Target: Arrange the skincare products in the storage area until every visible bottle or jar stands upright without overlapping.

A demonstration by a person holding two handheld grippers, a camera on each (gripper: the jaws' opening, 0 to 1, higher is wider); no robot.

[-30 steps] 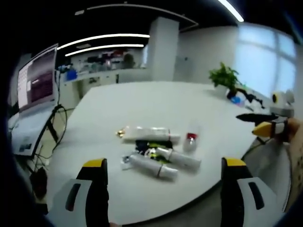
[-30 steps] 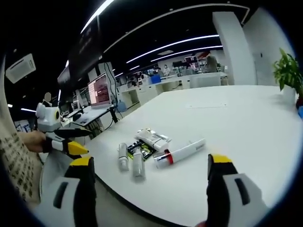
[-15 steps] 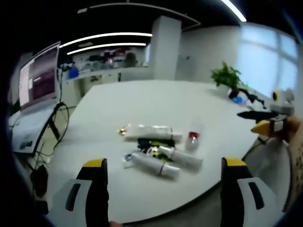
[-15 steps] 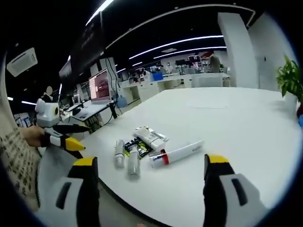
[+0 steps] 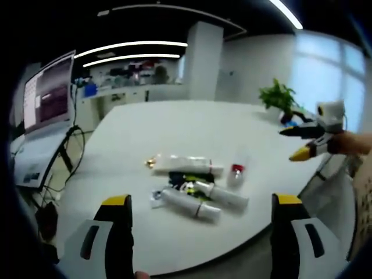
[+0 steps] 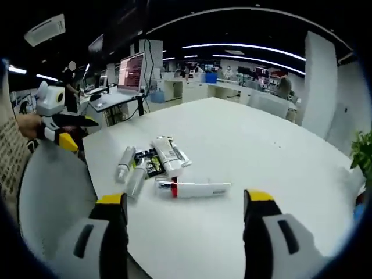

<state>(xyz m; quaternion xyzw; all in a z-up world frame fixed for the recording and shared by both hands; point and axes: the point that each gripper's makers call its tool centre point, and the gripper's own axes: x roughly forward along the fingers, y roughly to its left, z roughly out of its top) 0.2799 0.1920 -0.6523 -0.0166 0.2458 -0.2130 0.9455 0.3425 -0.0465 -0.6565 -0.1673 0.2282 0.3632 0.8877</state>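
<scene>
Hovering before any grab, both grippers (image 5: 199, 232) (image 6: 185, 229) gape empty; next, pinch a lying tube (image 6: 193, 188) and stand it.

No lettering can be read. The tubes (image 5: 197, 187) on the tabletop (image 5: 192, 128) carry labels too blurred to make out, and the monitor (image 5: 47, 93) far left shows lines of text too small to read.
</scene>
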